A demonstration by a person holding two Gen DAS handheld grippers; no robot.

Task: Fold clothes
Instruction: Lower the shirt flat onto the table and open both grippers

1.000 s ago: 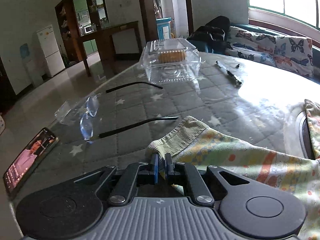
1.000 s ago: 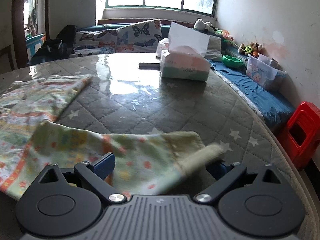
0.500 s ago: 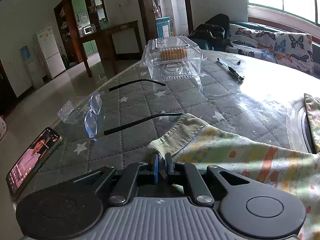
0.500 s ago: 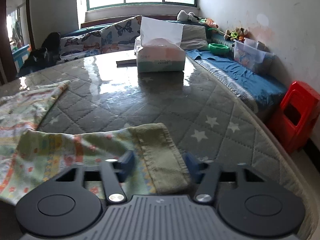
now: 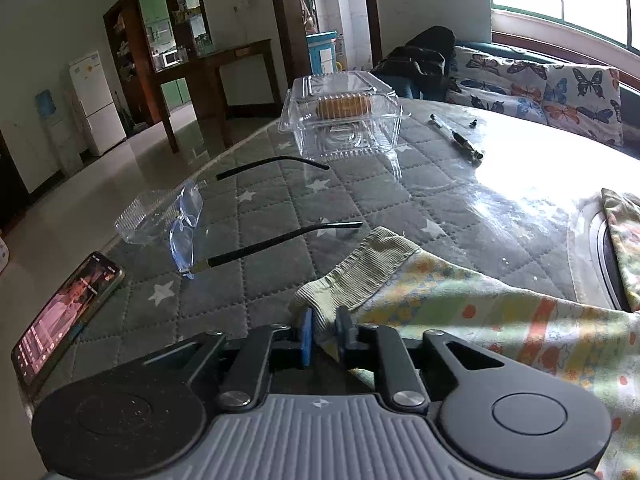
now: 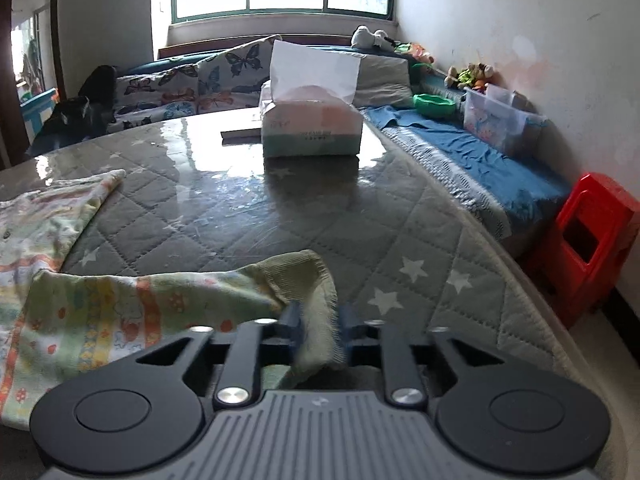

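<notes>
Left tool (image 5: 323,330) opening around ribbed green cuff of patterned pastel garment (image 5: 472,300); right tool (image 6: 319,326) closing, clenched on opposite cuff.

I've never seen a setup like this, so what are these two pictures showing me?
No robot: a person holds a two-finger gripper in each hand, each with a camera looking along its fingers. In the left view, the left gripper is opening, with a cuff of the garment between its jaws. In the right view, the right gripper is closing on the other cuff. The table also holds glasses, a phone, a clear box, a pen and a tissue box.
</notes>
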